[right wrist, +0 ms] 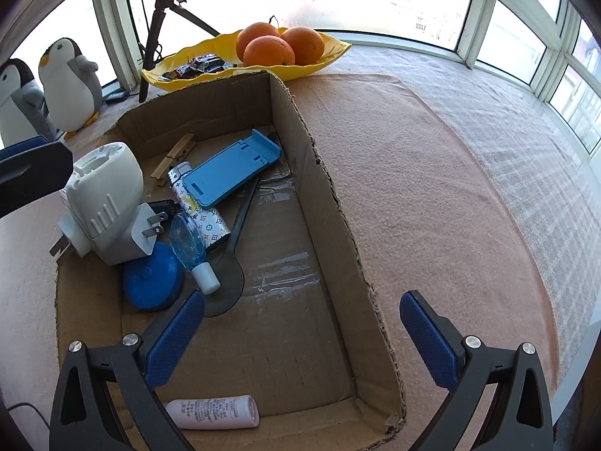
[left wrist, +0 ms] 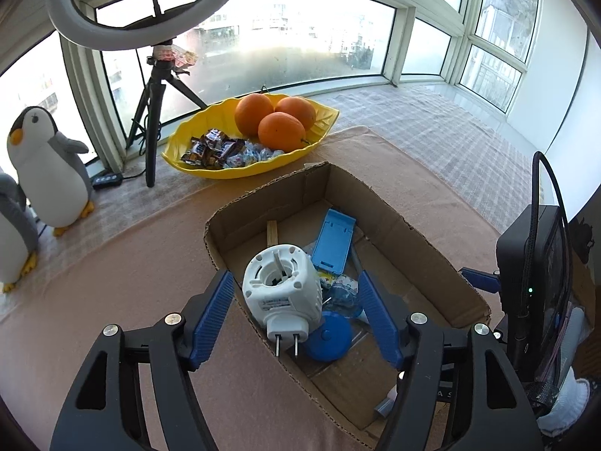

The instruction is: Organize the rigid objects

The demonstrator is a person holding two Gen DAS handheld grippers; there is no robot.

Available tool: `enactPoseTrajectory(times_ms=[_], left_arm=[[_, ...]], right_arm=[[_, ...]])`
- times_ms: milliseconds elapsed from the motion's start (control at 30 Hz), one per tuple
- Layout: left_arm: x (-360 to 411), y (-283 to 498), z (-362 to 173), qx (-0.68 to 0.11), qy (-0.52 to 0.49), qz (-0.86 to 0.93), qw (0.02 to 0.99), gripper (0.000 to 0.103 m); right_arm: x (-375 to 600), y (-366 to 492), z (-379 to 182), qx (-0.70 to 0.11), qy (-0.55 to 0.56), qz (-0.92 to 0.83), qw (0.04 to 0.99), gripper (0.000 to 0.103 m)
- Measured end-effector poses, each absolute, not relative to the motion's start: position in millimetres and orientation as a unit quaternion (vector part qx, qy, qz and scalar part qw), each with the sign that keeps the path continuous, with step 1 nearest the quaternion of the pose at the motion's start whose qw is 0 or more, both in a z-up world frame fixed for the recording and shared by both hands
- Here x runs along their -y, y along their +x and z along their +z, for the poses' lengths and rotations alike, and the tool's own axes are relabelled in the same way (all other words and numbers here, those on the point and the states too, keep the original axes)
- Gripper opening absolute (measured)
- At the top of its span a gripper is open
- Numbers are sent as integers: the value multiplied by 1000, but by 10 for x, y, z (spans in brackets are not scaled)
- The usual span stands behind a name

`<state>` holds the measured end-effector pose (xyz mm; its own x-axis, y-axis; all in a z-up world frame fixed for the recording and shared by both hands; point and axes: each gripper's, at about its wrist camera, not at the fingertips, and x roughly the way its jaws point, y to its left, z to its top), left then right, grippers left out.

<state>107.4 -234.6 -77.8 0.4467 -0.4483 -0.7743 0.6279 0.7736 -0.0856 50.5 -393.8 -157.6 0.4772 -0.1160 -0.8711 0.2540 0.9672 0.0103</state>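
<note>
A cardboard box (left wrist: 405,225) sits on the pink mat and also shows in the right wrist view (right wrist: 330,203). A white plug-in device (left wrist: 281,289) with two metal prongs rests tilted on the box's near wall, between the open fingers of my left gripper (left wrist: 296,319), which do not touch it; it also shows in the right wrist view (right wrist: 109,206). Inside lie a blue phone stand (right wrist: 233,169), a blue round disc (right wrist: 152,282), a patterned lighter (right wrist: 199,210), a clear blue bottle (right wrist: 191,251), a wooden clothespin (right wrist: 174,158) and a white tube (right wrist: 214,411). My right gripper (right wrist: 300,338) is open and empty, straddling the box's right wall.
A yellow leaf-shaped dish (left wrist: 210,143) holds three oranges (left wrist: 274,116) and wrapped sweets behind the box. Two plush penguins (left wrist: 49,165) stand at the left by a ring-light tripod (left wrist: 154,109). Windows curve behind. The right gripper's black body (left wrist: 533,263) is at the right.
</note>
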Motion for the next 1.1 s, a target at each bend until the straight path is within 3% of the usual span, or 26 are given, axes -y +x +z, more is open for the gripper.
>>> enactPoseTrajectory(times_ms=[933, 1033, 1100], left_arm=[[1605, 488, -406, -406, 68, -237, 880, 72], [1555, 444, -338, -402, 63, -233, 883, 82], [1539, 407, -289, -394, 65, -229, 888, 82]], right_arm=[[3637, -150, -630, -417, 89, -76, 901, 102], [3593, -206, -528, -405, 87, -74, 907, 102], [3561, -223, -470, -399, 82, -74, 910, 102]])
